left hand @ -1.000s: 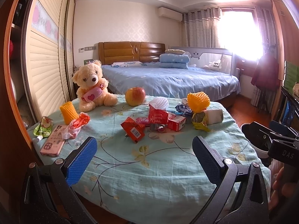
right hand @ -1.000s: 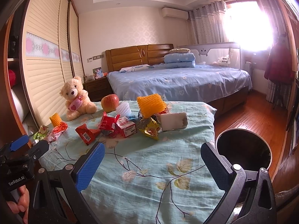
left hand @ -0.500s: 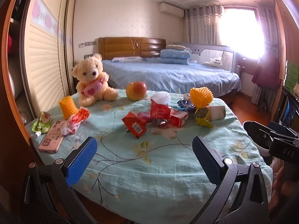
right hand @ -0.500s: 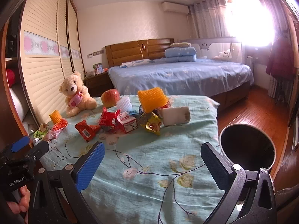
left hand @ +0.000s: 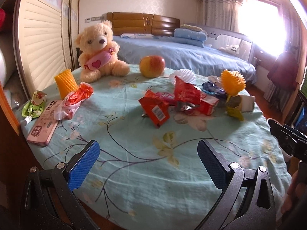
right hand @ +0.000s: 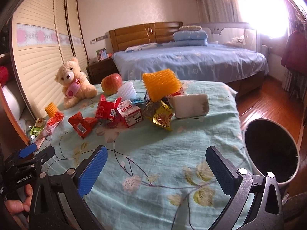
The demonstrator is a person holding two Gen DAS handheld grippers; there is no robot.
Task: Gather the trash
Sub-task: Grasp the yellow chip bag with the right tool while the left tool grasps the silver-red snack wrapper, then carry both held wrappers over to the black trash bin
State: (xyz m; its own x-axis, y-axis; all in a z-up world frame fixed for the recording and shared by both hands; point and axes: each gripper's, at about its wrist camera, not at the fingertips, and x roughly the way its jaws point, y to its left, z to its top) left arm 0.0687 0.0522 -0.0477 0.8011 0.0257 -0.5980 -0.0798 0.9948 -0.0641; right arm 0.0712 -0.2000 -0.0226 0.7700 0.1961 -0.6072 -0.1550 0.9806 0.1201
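A: Left wrist view: the left claw point(left hand: 147, 164) has moved closer over the floral-clothed desk point(left hand: 134, 153), jaws wide and empty; the crumpled red snack wrapper point(left hand: 155, 109) lies ahead.

B: Right wrist view: the right claw point(right hand: 156, 169) has advanced too, equally wide and empty, black round bin point(right hand: 270, 151) beside the desk. Nothing collected yet.

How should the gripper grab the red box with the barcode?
Pinch the red box across its two flat faces near the raised upper end, coming from above on the near side. It lies tilted at the pile's front edge, so that end looks free of the other wrappers.
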